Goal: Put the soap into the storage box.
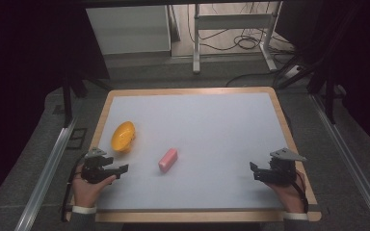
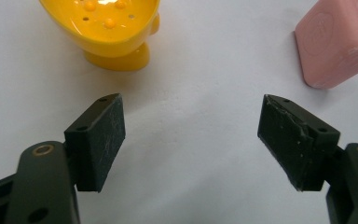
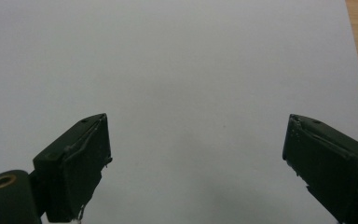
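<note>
A yellow soap dish with small bumps inside stands on the white table top at the left; the left gripper view has the yellow soap dish just beyond the jaws. A pink soap bar lies near the middle, and the pink soap bar sits at the upper right of that view. My left gripper rests near the front left, open, with bare table between its jaws. My right gripper rests near the front right, open over bare table.
The white table top has a wooden rim all around. Metal rails run along both sides below the table. A white desk frame and cables stand on the floor beyond the far edge.
</note>
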A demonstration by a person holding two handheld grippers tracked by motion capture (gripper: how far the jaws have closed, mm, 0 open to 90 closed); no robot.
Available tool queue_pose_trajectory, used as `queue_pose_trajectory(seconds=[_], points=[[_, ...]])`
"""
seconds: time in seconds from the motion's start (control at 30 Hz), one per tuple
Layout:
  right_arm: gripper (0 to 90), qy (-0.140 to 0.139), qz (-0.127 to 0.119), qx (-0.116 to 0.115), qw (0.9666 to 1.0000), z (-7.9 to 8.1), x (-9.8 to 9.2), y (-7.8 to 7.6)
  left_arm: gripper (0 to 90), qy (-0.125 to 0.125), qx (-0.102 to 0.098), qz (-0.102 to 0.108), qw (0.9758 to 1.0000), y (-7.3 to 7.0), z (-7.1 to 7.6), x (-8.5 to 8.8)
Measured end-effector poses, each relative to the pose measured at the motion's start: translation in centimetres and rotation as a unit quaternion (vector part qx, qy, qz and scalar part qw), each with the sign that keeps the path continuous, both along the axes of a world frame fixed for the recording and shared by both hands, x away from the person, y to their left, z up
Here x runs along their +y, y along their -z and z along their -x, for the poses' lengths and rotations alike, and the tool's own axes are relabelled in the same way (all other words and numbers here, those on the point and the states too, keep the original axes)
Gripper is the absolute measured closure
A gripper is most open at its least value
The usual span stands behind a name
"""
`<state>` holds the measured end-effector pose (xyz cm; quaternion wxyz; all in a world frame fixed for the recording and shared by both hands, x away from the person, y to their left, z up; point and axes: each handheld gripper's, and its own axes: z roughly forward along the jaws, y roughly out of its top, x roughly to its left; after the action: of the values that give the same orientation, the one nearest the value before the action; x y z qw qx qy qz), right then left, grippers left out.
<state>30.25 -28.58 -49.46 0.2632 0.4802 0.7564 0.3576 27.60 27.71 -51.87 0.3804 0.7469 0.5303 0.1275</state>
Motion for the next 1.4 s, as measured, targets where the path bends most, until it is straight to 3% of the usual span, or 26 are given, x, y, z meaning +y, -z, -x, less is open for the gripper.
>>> queue_pose_trajectory(seconds=[0.67, 0.87, 1.03, 1.07, 1.17, 1.23, 1.4], points=[[8.2, -0.001, 0.006, 0.01, 0.9999, 0.2, -0.3, 0.5, 23.9, -0.007, -0.006, -0.006, 0.9999, -0.2, 0.1, -0.2], [8.2, -0.003, 0.009, 0.011, 0.9999, 0.2, -0.3, 0.7, 25.8, -0.017, -0.01, -0.007, 0.9998, -1.5, 0.7, -0.5], [8.2, -0.001, -0.004, 0.003, 1.0, 0.4, -0.9, 0.3, 25.7, -0.025, -0.018, -0.005, 0.9995, -2.6, 1.2, -0.9], [8.2, -0.001, -0.006, 0.002, 1.0, 0.4, -1.0, 0.3, 25.6, -0.02, -0.016, -0.015, 0.9996, -3.0, 1.1, -1.4], [8.2, 0.001, -0.006, 0.002, 1.0, 0.4, -1.1, 0.3, 25.3, -0.013, -0.019, -0.019, 0.9996, -3.5, 1.0, -1.8], [8.2, 0.005, -0.006, 0.001, 1.0, 0.4, -1.3, 0.3, 24.5, -0.009, -0.026, -0.014, 0.9995, -4.3, 0.7, -2.3], [8.2, 0.009, -0.007, 0.0, 0.9999, 0.7, -1.3, 0.0, 23.9, -0.003, -0.022, -0.013, 0.9997, -4.7, 0.4, -3.1]])
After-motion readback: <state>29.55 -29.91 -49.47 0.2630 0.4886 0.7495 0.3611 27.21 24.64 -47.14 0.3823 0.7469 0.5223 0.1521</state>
